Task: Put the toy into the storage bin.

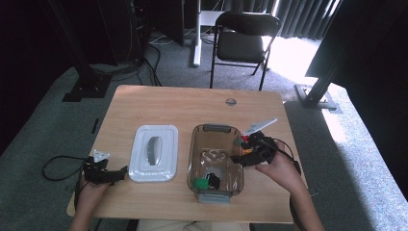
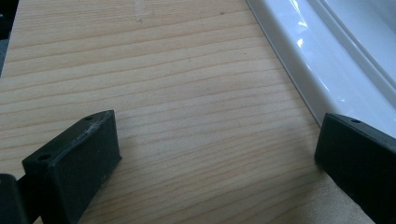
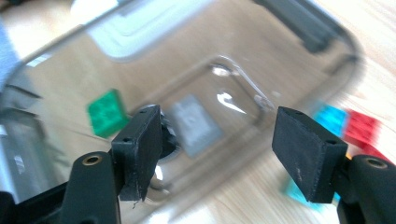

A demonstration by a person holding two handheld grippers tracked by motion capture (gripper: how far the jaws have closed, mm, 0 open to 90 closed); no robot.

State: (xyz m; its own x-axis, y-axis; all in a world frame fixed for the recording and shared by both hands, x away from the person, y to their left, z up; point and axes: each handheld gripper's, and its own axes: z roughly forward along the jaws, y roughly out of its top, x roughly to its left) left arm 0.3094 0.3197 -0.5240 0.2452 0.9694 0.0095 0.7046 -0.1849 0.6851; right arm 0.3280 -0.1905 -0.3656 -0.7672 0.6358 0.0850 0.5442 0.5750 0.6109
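Note:
A clear plastic container [image 1: 196,144] stands in the middle of the wooden table [image 1: 168,103]. A green brick [image 1: 200,183] and a black brick [image 1: 213,180] lie at its near end. My right gripper [image 1: 235,158] hovers over the container's right rim, open with nothing between its fingers. In the right gripper view the open gripper [image 3: 217,140] frames the container wall [image 3: 299,28], with a green brick [image 3: 106,113] and a grey brick [image 3: 195,125] inside. My left gripper [image 1: 122,171] rests open on the table beside the white lid [image 1: 154,153]. The left gripper view shows it [image 2: 217,140] empty over bare wood, next to the lid's edge [image 2: 327,56].
A red brick [image 3: 362,128] and a blue brick [image 3: 329,117] lie on the table just outside the container's right side, near small bricks [image 1: 243,140]. A black folding chair [image 1: 243,38] stands beyond the far table edge. A round grommet [image 1: 231,101] sits near that edge.

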